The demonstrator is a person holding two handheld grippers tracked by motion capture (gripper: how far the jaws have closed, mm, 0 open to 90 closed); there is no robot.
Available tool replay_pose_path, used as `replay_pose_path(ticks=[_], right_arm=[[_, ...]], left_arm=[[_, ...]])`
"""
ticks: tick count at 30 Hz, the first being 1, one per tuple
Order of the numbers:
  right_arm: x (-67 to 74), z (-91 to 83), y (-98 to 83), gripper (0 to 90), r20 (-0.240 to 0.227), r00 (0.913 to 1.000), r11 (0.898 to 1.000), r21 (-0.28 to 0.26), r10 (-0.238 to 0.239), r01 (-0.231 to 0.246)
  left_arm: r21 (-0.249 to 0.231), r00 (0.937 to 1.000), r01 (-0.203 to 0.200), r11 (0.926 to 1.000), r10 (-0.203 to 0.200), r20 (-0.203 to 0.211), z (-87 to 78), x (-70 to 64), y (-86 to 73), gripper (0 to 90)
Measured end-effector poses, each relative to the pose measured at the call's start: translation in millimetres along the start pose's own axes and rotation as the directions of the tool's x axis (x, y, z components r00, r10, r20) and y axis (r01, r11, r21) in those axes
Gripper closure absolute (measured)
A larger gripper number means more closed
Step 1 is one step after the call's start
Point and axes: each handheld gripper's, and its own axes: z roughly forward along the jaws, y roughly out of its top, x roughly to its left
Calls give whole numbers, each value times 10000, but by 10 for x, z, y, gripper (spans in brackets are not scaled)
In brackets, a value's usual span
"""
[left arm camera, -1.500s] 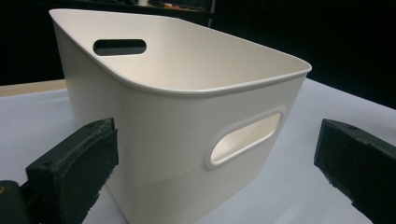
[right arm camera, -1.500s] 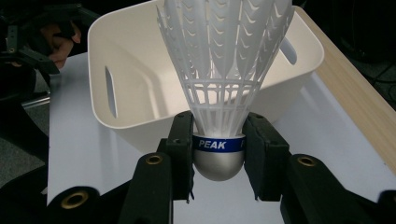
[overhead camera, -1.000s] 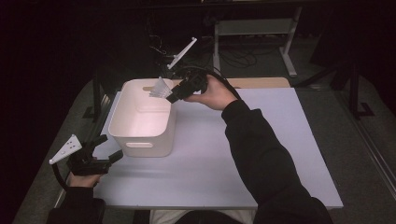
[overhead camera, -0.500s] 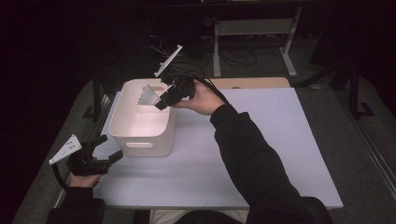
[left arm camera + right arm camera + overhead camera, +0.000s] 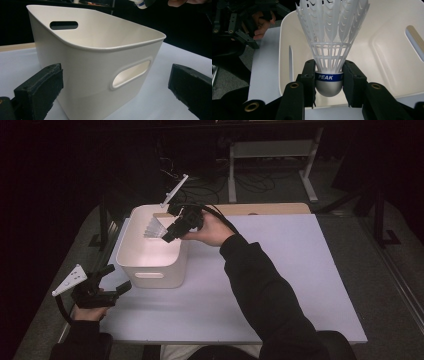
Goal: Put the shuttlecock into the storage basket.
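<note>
Nearest to us, at the front left edge of the table (image 5: 280,285), we see the left gripper (image 5: 111,279) resting with its jaws spread wide, just in front of the white bin (image 5: 150,275) and not touching it. Farther away, the right gripper (image 5: 167,236) hangs over the open bin and pinches a white shuttlecock (image 5: 329,45) by its silver base, just under the blue band, with the plastic skirt pointing away from the hand.
</note>
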Motion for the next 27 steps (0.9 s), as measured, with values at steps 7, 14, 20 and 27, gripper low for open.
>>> replay_pose_path(ticks=[7,14,20,27], right_arm=[[-5,188,-33,641,-268,9996,9999,114,84,-81],[-32,299,-72,641,-421,9989,9997,158,203,-196],[-46,372,-95,639,-490,9984,9993,269,266,-253],[-51,381,-98,577,-564,9979,9991,302,316,-299]], left_arm=[[-8,10000,29,10000,-29,18,-2,1,-1,0],[-14,10000,37,10000,-37,24,-3,2,-1,0],[-30,10000,19,10000,-19,-9,-6,3,0,0],[-23,10000,20,10000,-20,12,-4,3,-1,0]])
